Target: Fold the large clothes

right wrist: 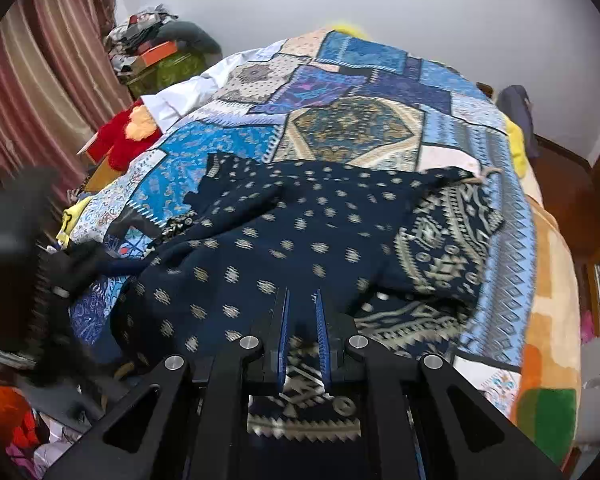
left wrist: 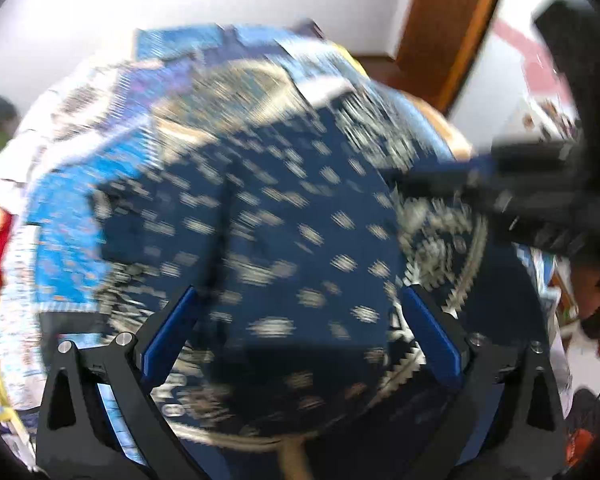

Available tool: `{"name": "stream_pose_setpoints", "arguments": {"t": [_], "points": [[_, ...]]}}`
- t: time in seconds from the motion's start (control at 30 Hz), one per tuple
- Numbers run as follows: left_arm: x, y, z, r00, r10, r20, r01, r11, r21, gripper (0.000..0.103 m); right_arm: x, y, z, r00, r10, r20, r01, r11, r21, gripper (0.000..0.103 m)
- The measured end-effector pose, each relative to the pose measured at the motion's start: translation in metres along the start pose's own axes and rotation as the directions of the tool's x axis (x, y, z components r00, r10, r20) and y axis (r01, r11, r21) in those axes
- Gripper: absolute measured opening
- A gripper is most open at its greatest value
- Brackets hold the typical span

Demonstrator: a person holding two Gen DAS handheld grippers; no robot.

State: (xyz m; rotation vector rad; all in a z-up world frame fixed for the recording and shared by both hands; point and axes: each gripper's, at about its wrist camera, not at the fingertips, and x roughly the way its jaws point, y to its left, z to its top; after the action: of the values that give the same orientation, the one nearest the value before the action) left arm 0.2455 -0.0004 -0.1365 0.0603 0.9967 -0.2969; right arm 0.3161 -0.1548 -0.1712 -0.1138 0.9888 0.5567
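Right hand-held gripper (right wrist: 301,334): fingers pressed nearly together, pinching the near hem of the dark blue garment (right wrist: 300,240) | left hand-held gripper (left wrist: 300,332): spread wide, over the cloth, holding nothing | garment: crumpled on the bed's patchwork quilt (right wrist: 340,92), patterned border at 3 o'clock | advice: keep the pinch firm, let left grip the hem, then carry the edge toward 12 o'clock.

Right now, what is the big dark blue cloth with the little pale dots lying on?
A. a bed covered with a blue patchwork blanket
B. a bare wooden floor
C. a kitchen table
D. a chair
A: the dark blue dotted garment is spread over the blue patchwork blanket that covers the bed, with the blanket showing all around its far edge.
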Motion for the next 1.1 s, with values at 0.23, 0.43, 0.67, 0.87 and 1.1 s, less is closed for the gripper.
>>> {"name": "stream_pose_setpoints", "arguments": {"t": [0.23,0.43,0.67,0.87,1.1], "points": [[-0.024,0.071,0.013,0.986,0.138,0.095,-0.120,0.976,-0.180,0.102,0.032,0.018,0.014,0.997,0.052,-0.050,-0.052,0.999,0.005,0.009],[0.058,0.071,-0.016,0.989,0.077,-0.124,-0.098,0.980,-0.172,0.102,0.086,0.025,-0.010,0.965,-0.160,-0.207,0.130,0.980,-0.149,0.009],[0.087,0.071,-0.046,0.985,0.074,-0.157,-0.106,0.971,-0.212,0.103,0.078,0.016,-0.026,0.953,-0.255,-0.166,0.214,0.949,-0.233,0.009],[0.087,0.082,-0.058,0.988,0.037,-0.149,-0.078,0.957,-0.279,0.103,0.070,0.021,-0.036,0.926,-0.366,-0.090,0.322,0.893,-0.314,0.009],[0.081,0.084,-0.066,0.990,0.053,-0.133,-0.092,0.947,-0.308,0.103,0.064,0.018,-0.040,0.890,-0.454,-0.040,0.413,0.841,-0.350,0.009]]}}
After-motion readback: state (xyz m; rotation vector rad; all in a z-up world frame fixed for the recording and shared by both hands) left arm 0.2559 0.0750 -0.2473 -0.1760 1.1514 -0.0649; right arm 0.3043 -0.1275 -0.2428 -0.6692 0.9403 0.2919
